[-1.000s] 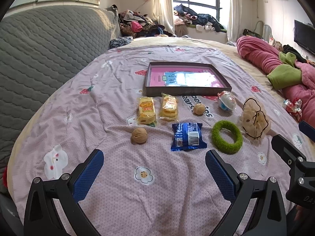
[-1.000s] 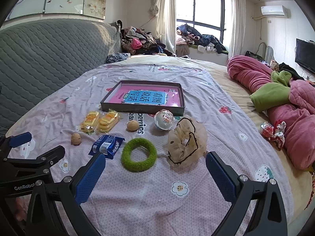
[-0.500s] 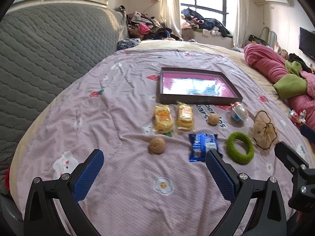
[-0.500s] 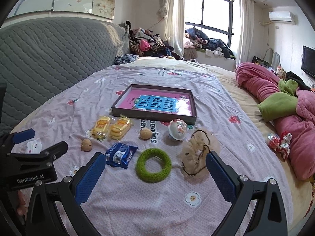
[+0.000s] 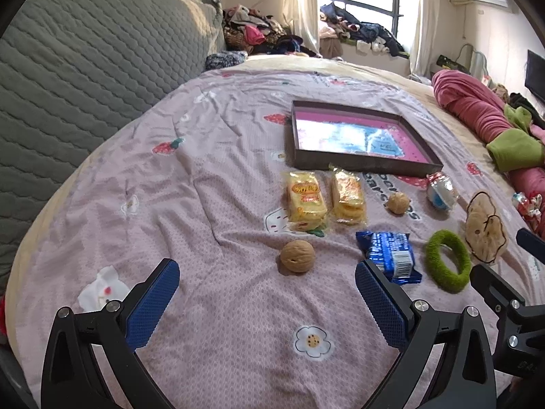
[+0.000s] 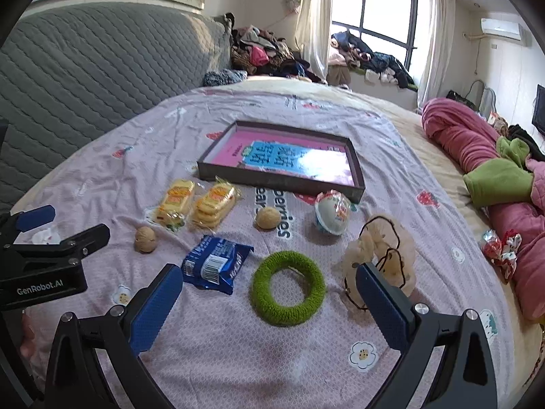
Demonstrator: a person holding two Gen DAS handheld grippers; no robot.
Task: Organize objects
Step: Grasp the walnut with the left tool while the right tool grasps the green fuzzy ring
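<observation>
On a pink bedspread lies a dark tray (image 5: 357,165) (image 6: 272,179) with a pink and blue card inside. In front of it sit two yellow biscuit packs (image 5: 306,202) (image 6: 213,201), two walnuts (image 5: 297,256) (image 6: 268,218), a blue snack pack (image 5: 390,250) (image 6: 216,264), a green ring (image 5: 446,260) (image 6: 287,288), a round capsule toy (image 6: 333,212) and a beige scrunchie (image 6: 381,255). My left gripper (image 5: 267,300) is open, low over the bedspread just short of the near walnut. My right gripper (image 6: 269,303) is open, with the green ring between its fingers' line of sight.
A grey quilted headboard (image 5: 75,68) rises on the left. Rolled pink and green bedding (image 6: 494,170) lies along the right side. Piles of clothes (image 6: 265,47) fill the far end near the window. A small wrapped sweet (image 6: 500,245) rests by the bedding.
Both grippers have pushed forward and lower toward the objects, which now look larger. The left view has swung left, so the walnut sits nearer its centre. Nothing has been picked up.
</observation>
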